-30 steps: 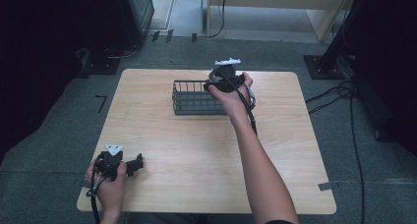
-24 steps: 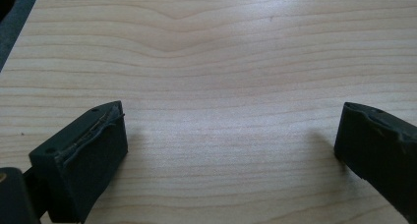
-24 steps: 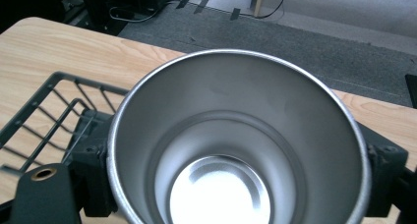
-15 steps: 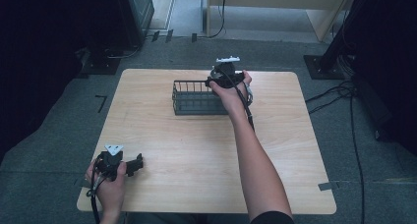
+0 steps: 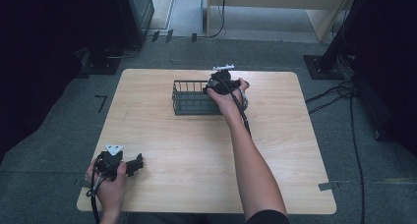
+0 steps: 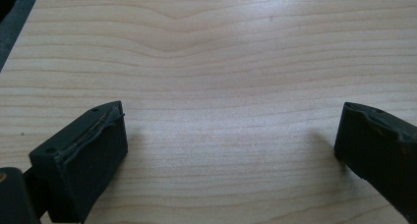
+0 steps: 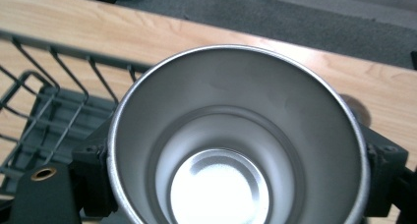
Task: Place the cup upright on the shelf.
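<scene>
My right gripper [image 7: 231, 155] pinches a steel cup [image 7: 236, 135] beside the wire basket [image 5: 189, 98]; my left gripper [image 6: 231, 145] rests spread-jawed on the counter [image 5: 196, 150].

tongs [image 5: 138, 162] — black, blocky jaws | grey triangular plate | black cables | brass screw

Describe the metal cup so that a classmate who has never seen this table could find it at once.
Start at the wooden table and go to the dark wire basket near its far edge. At the basket's right end, the right tongs grip the cup: shiny, round, empty, unlike the black wire beside it.
</scene>
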### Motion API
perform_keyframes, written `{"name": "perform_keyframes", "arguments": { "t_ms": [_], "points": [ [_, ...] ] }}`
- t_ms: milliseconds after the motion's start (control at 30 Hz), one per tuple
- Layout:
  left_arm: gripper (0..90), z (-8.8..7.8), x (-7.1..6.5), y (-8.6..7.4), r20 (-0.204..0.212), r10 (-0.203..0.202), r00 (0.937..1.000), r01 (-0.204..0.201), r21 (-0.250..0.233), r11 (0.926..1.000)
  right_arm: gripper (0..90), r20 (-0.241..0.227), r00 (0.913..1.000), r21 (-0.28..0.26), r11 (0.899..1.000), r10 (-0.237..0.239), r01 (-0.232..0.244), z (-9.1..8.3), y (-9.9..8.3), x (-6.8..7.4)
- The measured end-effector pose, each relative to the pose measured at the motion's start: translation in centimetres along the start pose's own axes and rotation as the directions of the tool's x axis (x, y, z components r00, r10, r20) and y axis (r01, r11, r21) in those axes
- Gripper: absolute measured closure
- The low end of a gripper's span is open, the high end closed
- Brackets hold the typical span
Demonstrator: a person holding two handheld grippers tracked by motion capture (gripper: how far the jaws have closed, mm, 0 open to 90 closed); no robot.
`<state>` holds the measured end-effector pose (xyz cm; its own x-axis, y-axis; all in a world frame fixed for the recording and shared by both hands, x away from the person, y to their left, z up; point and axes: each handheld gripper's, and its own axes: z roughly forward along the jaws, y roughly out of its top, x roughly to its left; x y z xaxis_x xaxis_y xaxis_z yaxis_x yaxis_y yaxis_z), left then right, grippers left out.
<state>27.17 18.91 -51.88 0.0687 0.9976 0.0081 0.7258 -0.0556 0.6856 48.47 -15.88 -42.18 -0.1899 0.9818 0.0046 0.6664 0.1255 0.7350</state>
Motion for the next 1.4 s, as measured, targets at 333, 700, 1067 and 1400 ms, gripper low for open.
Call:
{"name": "perform_keyframes", "arguments": {
  "t_ms": [333, 700, 1067, 1400],
  "points": [
    [0.0, 0.0, 0.0, 0.0, 0.000, -0.001, 1.0000, 0.001, 0.000, 1.0000, 14.0, -0.016, 0.9998, 0.011, 1.000, -0.008, 0.008, 0.2, -0.7, 0.0],
    [0.0, 0.0, 0.0, 0.0, 0.000, -0.001, 1.0000, 0.001, 0.000, 1.0000, 0.0, -0.049, 0.9988, 0.050, 0.999, 0.003, -0.001, -0.6, -0.6, -0.7],
    [0.0, 0.0, 0.0, 0.0, 0.000, 0.000, 1.0000, 0.000, 0.000, 1.0000, 0.0, -0.073, 0.9973, 0.024, 1.000, -0.010, 0.011, -2.9, -0.8, -1.2],
    [0.0, 0.0, 0.0, 0.0, 0.000, 0.000, 1.0000, 0.000, 0.000, 1.0000, 0.0, -0.074, 0.9973, 0.011, 1.000, -0.003, 0.004, -5.1, -2.1, -2.5]
  ]
}}
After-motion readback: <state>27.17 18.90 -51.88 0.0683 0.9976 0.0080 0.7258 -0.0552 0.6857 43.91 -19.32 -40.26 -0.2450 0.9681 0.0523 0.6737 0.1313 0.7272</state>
